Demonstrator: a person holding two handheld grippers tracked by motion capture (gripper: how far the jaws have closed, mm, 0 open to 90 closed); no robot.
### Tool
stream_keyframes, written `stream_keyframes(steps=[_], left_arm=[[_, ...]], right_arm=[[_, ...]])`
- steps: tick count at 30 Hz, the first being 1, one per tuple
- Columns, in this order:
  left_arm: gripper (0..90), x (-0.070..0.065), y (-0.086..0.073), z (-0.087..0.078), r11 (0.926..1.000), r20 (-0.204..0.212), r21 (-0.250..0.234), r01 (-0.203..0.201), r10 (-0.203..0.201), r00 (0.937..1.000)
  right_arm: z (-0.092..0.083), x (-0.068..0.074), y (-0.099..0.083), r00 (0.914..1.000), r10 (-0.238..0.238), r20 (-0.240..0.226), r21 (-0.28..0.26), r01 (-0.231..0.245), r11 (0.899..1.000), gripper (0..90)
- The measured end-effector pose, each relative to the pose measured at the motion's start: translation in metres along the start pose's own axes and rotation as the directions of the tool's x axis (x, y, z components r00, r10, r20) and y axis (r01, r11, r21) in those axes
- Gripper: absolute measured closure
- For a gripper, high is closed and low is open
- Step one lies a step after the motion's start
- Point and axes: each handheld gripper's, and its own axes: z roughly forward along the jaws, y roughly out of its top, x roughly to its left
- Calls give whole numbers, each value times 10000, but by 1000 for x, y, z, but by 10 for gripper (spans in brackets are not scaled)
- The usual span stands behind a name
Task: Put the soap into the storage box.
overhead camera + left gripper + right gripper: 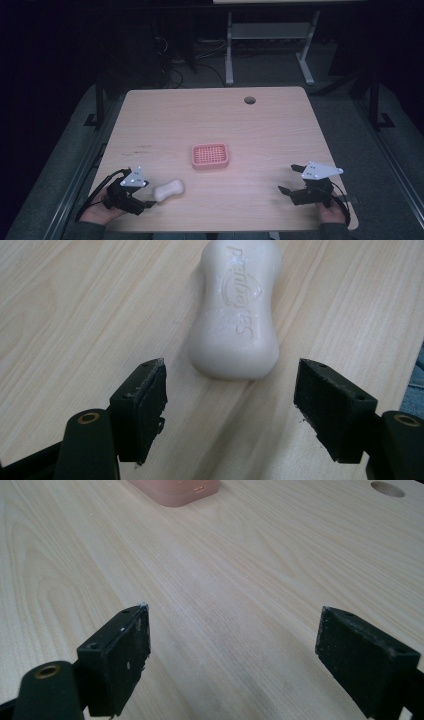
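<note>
Left gripper [148, 199], at 7 o'clock on the table [280, 130]: held in a hand, jaws spread wide, nothing between them; its pads [150, 407] flank bare wood short of the soap

Soap bar [168, 190], white, waisted, embossed lettering: lies flat just beyond the left jaws, toward 3 o'clock from them

Soap dish [210, 155], pink, gridded top: table centre, at 1 o'clock from the soap, apart from it

Right gripper [289, 179], at 5 o'clock: held in a hand, jaws spread, empty

Round cable hole [249, 100]: far edge, 12 o'clock

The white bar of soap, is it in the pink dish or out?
Out: the white bar of soap lies on the table, apart from the pink dish.
</note>
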Motion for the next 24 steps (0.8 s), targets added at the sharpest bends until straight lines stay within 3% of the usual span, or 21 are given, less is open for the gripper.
stream_keyframes(steps=[24], left_arm=[[286,-1,24,13,9979,232,238,-600,595,9980]], right_arm=[[0,0,0,10000,-15,-8,12,15,10000,136]])
